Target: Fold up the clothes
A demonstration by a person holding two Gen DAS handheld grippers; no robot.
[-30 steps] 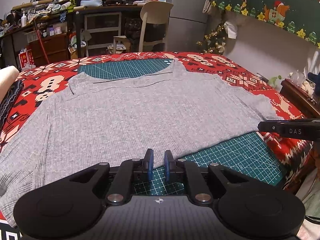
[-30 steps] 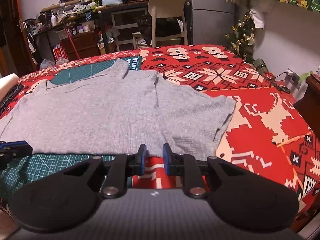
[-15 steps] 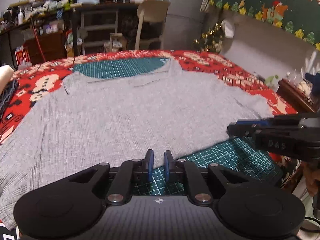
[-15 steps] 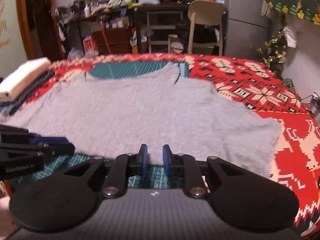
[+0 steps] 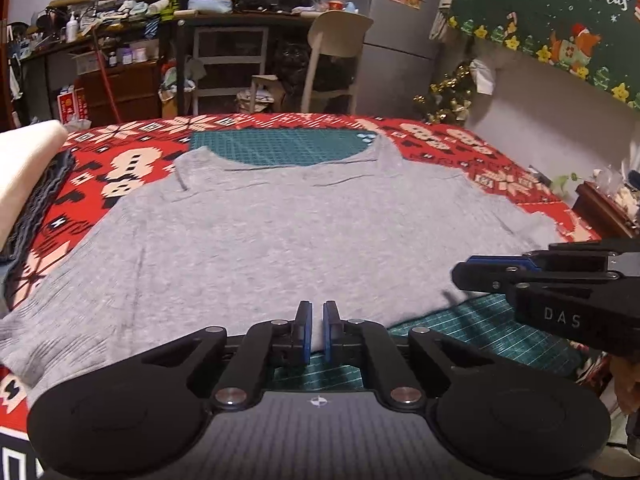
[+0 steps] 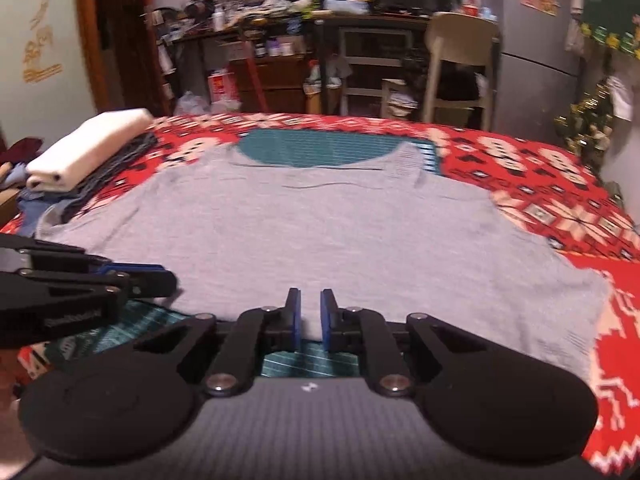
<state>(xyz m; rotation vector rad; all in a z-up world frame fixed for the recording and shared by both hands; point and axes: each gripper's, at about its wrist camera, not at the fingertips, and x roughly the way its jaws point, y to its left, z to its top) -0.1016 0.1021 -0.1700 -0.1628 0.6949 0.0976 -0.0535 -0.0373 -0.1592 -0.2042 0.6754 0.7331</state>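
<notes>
While the grey top (image 5: 280, 236) lies flat, both tongs, left (image 5: 314, 330) and right (image 6: 308, 318), have converged at its near-edge hem, slightly parted, gripping nothing.

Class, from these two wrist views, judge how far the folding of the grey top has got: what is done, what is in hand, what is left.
Done: the grey top lies spread flat on the green mat. In hand: the left gripper and right gripper hover at its near hem, jaws slightly apart, gripping nothing. Left: every fold; none shows yet.
</notes>
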